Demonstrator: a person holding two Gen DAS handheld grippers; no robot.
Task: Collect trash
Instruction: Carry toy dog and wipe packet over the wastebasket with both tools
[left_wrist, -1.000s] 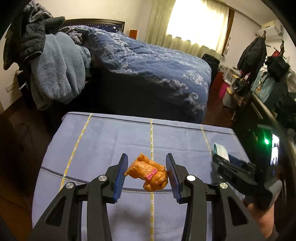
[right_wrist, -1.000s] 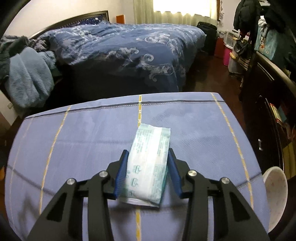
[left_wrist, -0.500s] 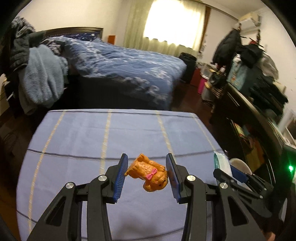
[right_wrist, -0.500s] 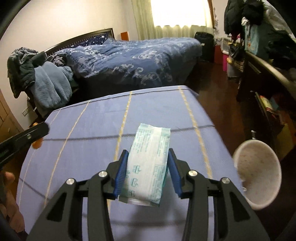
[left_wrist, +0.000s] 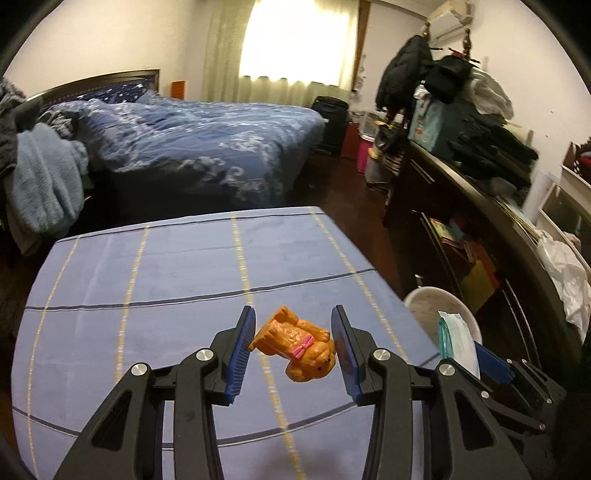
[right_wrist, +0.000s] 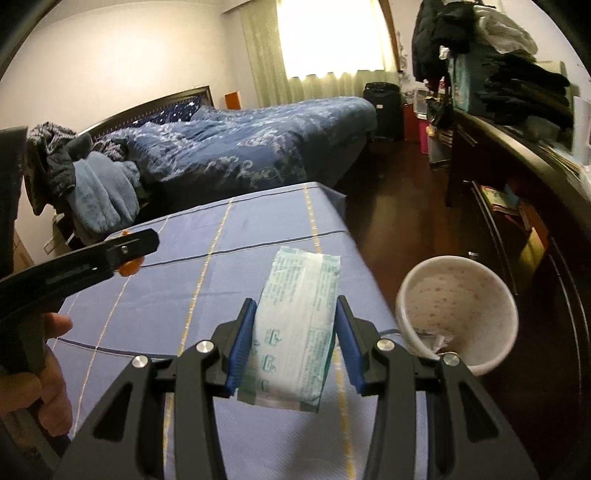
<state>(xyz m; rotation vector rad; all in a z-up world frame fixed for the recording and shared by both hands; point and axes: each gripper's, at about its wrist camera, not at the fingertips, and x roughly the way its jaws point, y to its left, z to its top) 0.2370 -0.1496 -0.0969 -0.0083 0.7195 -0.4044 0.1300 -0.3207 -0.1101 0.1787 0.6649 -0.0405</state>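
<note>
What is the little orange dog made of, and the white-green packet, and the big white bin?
The orange dog looks like hard, glossy moulded plastic: it shines. The packet seems to be thin printed plastic film, crinkled with sealed ends. The bin looks like smooth plastic with a speckled pattern, though that is less certain.

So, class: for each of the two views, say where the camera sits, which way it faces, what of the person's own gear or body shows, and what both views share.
Left wrist: on the left gripper, facing down over the blue-covered table toward the bed; its jaws clamp an orange toy dog; the right gripper shows at right.
Right wrist: on the right gripper, facing likewise; its jaws clamp a wet-wipe packet; the left gripper and a hand show at left.
Shared: table, bed, white bin, packet.
</note>
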